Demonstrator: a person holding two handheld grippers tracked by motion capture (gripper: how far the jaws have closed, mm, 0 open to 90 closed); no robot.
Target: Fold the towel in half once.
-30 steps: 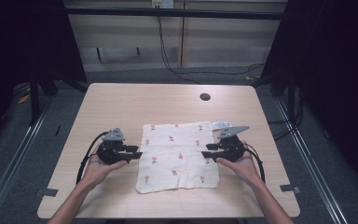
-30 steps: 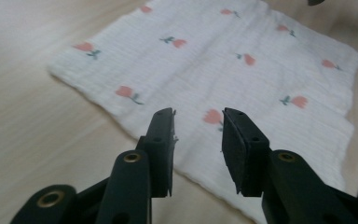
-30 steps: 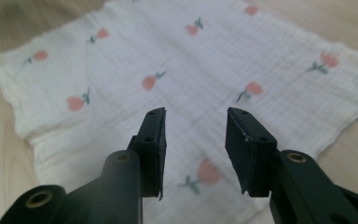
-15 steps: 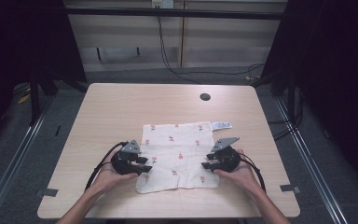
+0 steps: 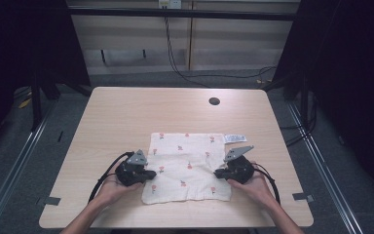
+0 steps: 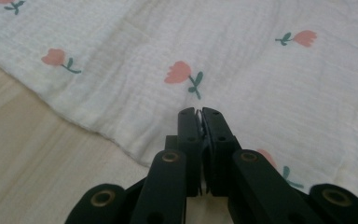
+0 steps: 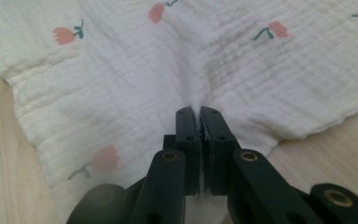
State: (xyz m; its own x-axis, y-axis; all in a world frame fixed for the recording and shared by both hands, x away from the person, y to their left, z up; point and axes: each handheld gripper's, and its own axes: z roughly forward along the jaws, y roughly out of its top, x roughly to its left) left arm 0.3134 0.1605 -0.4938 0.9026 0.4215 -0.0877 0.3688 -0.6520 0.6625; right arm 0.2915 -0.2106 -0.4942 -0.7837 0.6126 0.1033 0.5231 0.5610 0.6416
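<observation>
cloth: white crinkled cotton cloth with pink tulip print (image 5: 187, 167), flat on light wooden desk (image 5: 126, 117)
left hand-held gripper (image 5: 152, 174): just closed, pinching cloth's left edge
right hand-held gripper (image 5: 217, 172): just closed, pinching cloth's right edge

We're seeing bare wood all over the far half of the table (image 5: 126, 117), so a hand could pass there freely. Only a dark round hole (image 5: 214, 101) and a small white tag (image 5: 234, 138) are sitting out there. The flowered cloth (image 5: 187, 165) is lying flat, blocking nothing. Both side strips are staying open too.

soft even light, dark surroundings
</observation>
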